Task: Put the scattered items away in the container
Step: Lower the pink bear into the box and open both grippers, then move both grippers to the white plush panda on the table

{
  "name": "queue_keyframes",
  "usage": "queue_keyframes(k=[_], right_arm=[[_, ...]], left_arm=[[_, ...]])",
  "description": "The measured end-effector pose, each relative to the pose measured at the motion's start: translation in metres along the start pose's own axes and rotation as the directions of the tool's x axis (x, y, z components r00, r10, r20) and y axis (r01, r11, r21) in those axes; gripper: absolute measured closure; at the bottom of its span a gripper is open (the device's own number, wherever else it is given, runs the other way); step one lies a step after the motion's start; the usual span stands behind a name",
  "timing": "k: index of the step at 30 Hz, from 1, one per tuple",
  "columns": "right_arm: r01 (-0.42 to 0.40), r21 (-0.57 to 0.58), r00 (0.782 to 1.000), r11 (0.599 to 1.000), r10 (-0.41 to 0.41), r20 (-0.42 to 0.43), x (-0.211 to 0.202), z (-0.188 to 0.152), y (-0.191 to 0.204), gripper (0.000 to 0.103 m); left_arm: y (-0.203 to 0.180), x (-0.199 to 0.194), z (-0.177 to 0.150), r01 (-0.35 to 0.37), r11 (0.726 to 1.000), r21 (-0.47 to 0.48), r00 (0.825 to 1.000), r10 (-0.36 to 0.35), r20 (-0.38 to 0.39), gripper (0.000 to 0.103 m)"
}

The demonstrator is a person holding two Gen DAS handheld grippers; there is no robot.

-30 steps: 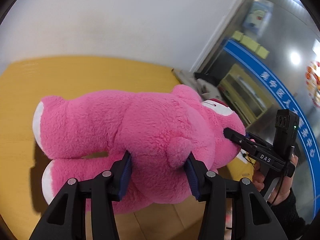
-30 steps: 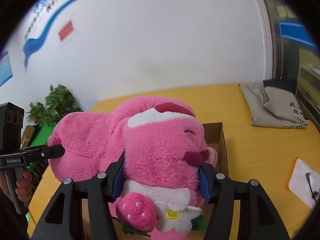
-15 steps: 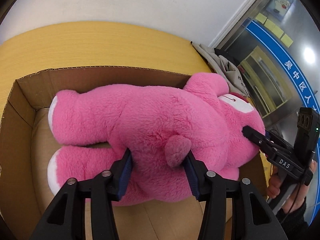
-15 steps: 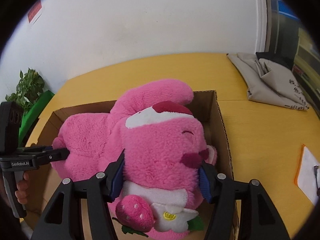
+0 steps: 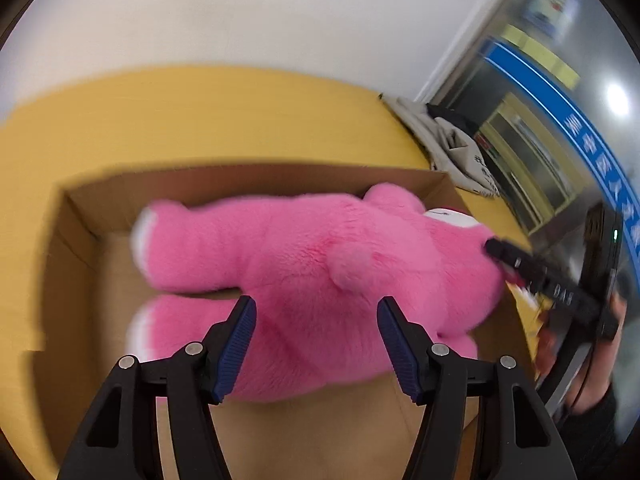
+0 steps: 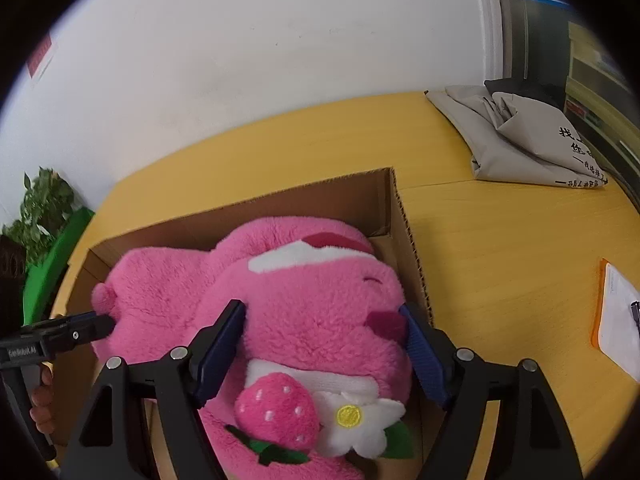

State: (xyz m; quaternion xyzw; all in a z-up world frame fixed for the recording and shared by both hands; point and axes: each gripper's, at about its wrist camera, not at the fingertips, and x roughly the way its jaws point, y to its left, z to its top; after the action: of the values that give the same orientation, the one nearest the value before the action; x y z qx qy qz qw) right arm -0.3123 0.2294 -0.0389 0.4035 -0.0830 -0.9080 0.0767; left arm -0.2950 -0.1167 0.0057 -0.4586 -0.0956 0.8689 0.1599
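Note:
A big pink plush bear with a strawberry and a white flower on its chest lies on its side inside the open cardboard box. My left gripper straddles its back by the tail. Its jaws are opening and the blue pads stand clear of the fur. My right gripper straddles the head. Its jaws are opening too, with the pads at the cheeks and no squeeze showing. One right finger shows by the head, one left finger by the tail.
The box stands on a yellow table. A folded grey bag lies at the far right. A white sheet with an orange edge is at the right. A green plant stands beyond the left end.
The bear has come down from above the table into the box. Both grippers have spread their jaws, which earlier pinched the fur.

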Motion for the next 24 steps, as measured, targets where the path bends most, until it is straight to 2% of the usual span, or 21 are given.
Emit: queue_keyframes(k=[1, 3, 5, 7, 12, 17, 21, 24], right_arm=[[0.011, -0.026, 0.999, 1.0, -0.011, 0.03, -0.012, 0.0, 0.002, 0.026], [0.007, -0.065, 0.997, 0.998, -0.002, 0.083, -0.045, -0.002, 0.004, 0.025], [-0.066, -0.064, 0.992, 0.996, 0.073, 0.105, -0.084, -0.011, 0.003, 0.022], [-0.123, -0.057, 0.983, 0.991, 0.13, 0.133, -0.12, -0.024, 0.002, 0.021], [-0.189, -0.098, 0.958, 0.977, 0.206, 0.202, -0.213, -0.077, 0.015, 0.015], [-0.175, -0.149, 0.949, 0.973, 0.207, 0.237, -0.273, -0.136, 0.033, 0.013], [-0.188, -0.16, 0.952, 0.969, 0.22, 0.214, -0.292, -0.18, 0.043, 0.013], [-0.206, -0.141, 0.958, 0.968, 0.229, 0.173, -0.292, -0.21, 0.053, 0.013]], left_arm=[[-0.004, -0.025, -0.006, -0.014, 1.0, 0.022, 0.999, 0.014, 0.041, 0.036], [-0.011, -0.078, -0.024, -0.017, 1.0, 0.019, 0.992, 0.015, 0.122, 0.021], [-0.019, -0.123, -0.045, -0.024, 1.0, 0.005, 0.979, 0.022, 0.201, 0.001], [-0.031, -0.175, -0.078, -0.038, 0.999, -0.01, 0.958, 0.039, 0.284, 0.0], [-0.044, -0.252, -0.167, -0.12, 0.991, -0.063, 0.928, 0.134, 0.348, 0.0], [-0.061, -0.278, -0.254, -0.209, 0.976, -0.062, 0.923, 0.218, 0.318, 0.0], [-0.066, -0.275, -0.298, -0.171, 0.98, -0.1, 0.938, 0.193, 0.289, 0.0], [-0.071, -0.27, -0.312, -0.159, 0.98, -0.121, 0.942, 0.188, 0.277, 0.0]])
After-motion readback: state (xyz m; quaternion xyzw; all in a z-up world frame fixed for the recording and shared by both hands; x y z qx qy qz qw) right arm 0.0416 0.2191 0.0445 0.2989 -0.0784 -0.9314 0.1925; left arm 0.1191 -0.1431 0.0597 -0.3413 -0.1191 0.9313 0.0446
